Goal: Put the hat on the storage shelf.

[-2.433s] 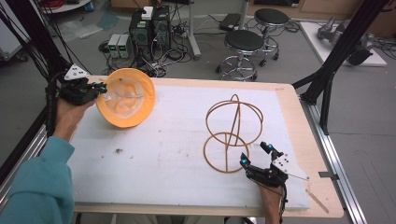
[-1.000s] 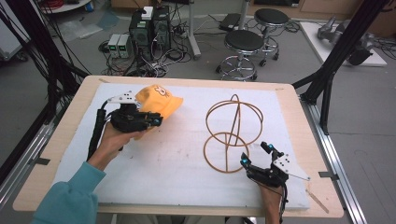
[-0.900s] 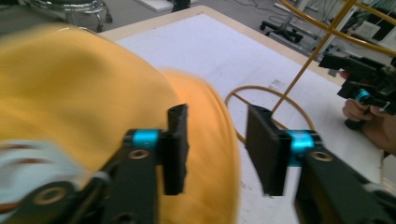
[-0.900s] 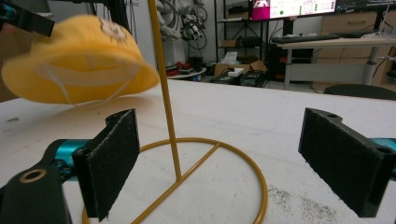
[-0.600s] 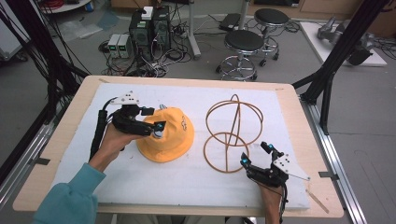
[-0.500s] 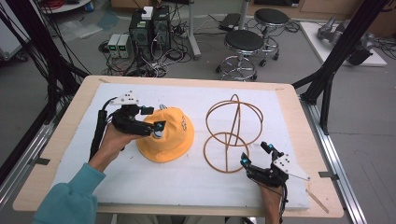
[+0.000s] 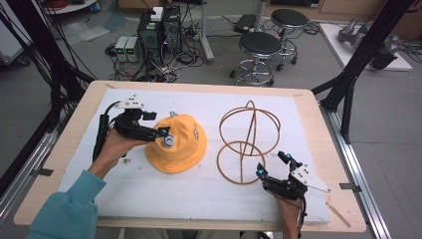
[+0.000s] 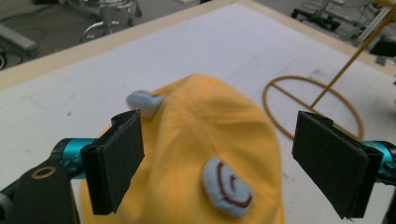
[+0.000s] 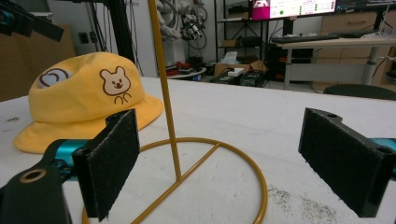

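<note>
A yellow bucket hat (image 7: 179,147) lies crown up on the white mat, left of centre. It has a bear patch (image 9: 114,83) and blue swirl ears (image 8: 228,189). My left gripper (image 7: 155,124) hovers open at the hat's left side, its pads (image 8: 116,163) spread wide over the crown and touching nothing. A gold wire hat stand (image 7: 246,139) is upright to the right of the hat. My right gripper (image 7: 272,165) rests open at the stand's near right, its jaws facing the base ring (image 9: 210,158) and the upright rod (image 9: 163,93).
The wooden table (image 7: 323,144) carries the white mat (image 7: 199,194). Black frame posts (image 7: 358,64) rise at the right and left edges. Stools (image 7: 259,50) and computer boxes (image 7: 159,27) are on the floor beyond the far edge.
My left gripper carried the hat from the far left, set it down crown up on the mat and opened off it. The right gripper and stand stayed still.
</note>
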The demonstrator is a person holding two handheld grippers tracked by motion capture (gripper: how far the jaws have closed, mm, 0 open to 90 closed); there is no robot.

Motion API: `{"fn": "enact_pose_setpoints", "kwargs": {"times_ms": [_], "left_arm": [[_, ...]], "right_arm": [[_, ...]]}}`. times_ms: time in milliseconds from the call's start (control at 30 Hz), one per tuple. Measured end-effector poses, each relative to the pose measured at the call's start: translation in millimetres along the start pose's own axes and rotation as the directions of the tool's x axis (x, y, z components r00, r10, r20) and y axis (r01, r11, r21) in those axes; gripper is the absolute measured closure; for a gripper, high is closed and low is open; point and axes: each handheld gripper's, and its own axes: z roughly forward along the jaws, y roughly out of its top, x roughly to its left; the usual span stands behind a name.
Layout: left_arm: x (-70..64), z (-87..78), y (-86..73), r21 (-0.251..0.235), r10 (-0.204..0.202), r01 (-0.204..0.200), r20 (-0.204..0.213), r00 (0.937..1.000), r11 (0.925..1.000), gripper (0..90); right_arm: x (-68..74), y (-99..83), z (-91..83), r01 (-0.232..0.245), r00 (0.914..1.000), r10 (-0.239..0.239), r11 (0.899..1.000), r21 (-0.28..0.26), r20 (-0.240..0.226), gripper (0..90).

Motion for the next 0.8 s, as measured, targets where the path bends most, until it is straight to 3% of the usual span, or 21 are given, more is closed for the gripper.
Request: {"fn": "enact_pose_setpoints", "kwargs": {"times_ms": [267,567,700,800], "left_arm": [[18.0,9.9,-7.6,0.080,-0.017,0.020,-0.045,0.9989,0.9966,17.2],[21.5,21.5,-13.4,0.097,-0.024,0.027,-0.032,0.9992,0.9950,19.4],[23.3,27.8,-20.4,0.103,-0.058,0.062,-0.043,0.9974,0.9928,23.2],[23.8,29.9,-25.1,0.112,-0.056,0.059,-0.033,0.9979,0.9919,39.1]], "right_arm": [[-0.1,0.0,0.0,0.002,1.0000,-0.002,1.000,-0.002,-0.002,11.5],[0.1,-0.1,0.0,0.003,1.0000,-0.003,1.000,-0.003,0.001,11.5],[-0.2,-0.1,0.0,0.005,1.0000,-0.005,1.000,-0.005,0.001,11.4],[-0.2,-0.1,-0.2,0.002,1.0000,-0.002,1.000,-0.005,0.003,11.5]]}}
